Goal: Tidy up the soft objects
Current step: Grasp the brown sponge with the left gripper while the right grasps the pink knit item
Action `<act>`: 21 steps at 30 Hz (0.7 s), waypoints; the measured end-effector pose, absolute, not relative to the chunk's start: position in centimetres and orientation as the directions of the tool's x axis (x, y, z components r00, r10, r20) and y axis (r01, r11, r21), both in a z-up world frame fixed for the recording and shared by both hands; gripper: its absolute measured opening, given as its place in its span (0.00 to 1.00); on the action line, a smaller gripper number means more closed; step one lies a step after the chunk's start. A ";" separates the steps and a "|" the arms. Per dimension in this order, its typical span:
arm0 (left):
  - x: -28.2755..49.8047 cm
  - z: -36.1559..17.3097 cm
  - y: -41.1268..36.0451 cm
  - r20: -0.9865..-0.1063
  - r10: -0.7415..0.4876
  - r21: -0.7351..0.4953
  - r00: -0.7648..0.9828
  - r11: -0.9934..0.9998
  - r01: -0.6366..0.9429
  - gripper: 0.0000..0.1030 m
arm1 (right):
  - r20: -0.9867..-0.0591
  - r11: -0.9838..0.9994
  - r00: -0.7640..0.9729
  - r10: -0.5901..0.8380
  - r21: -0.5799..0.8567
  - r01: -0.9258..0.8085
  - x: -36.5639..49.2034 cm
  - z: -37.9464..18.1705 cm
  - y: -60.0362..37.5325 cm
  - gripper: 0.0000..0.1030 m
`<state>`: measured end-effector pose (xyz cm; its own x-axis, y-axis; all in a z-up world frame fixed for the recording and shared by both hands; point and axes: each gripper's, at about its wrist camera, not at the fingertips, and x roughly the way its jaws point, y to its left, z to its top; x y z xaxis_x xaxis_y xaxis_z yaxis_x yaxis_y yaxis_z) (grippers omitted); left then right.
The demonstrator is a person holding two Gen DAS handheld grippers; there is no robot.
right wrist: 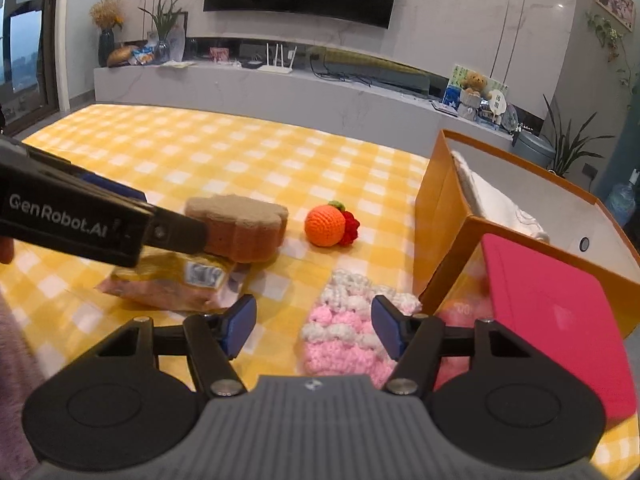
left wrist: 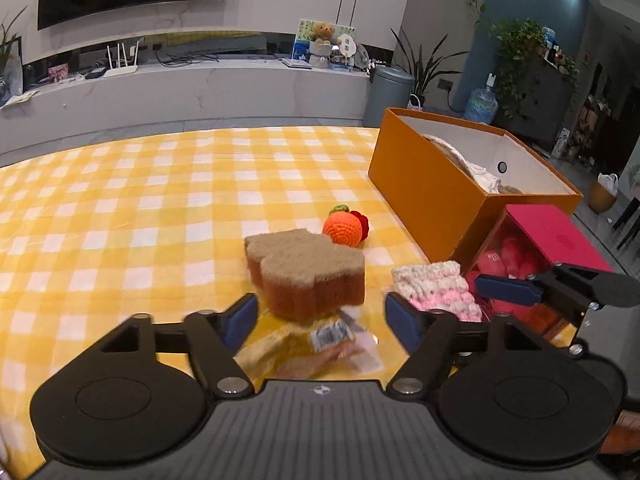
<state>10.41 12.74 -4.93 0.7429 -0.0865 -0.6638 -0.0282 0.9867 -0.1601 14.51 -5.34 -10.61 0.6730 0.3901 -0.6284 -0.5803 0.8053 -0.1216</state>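
Nearest the cameras, both hand-held tools are spread apart and hold nothing. The left tool (left wrist: 320, 316) hovers over a crinkly snack packet (left wrist: 320, 346) lying flat on the desk (left wrist: 120, 208), which is covered in a yellow-and-white check cloth; the packet sits between its blue pads, but they do not press on it. The right tool (right wrist: 312, 328) hovers above a pink-and-white knitted piece (right wrist: 344, 328), which also lies loose between its pads, just beside the boxes. A little farther off, a tan-topped, brown-sided sponge (left wrist: 306, 270) rests against the far edge of the packet. Beyond it sits an orange crocheted fruit (left wrist: 342, 226) with a red crocheted piece touching it. To the right stands a pink box (right wrist: 548, 312), with pink items showing at its clear front, and behind it an open orange box (left wrist: 420, 184) already holding some white fabric. Judging from this, the sorting is only partly done: some fabric is boxed, while four or five soft things remain out on the desk.
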 end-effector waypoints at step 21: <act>14.5 -8.9 11.1 -0.683 0.044 -0.052 0.729 0.993 -0.109 0.86 | -0.659 0.798 0.661 0.359 -0.151 -0.583 17.0 -13.7 -4.3 0.49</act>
<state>14.50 11.05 -8.91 0.7289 0.0443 -0.6831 -0.1093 0.9926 -0.0524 17.04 -4.32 -13.73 0.6612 0.3591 -0.6587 -0.5835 0.7980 -0.1507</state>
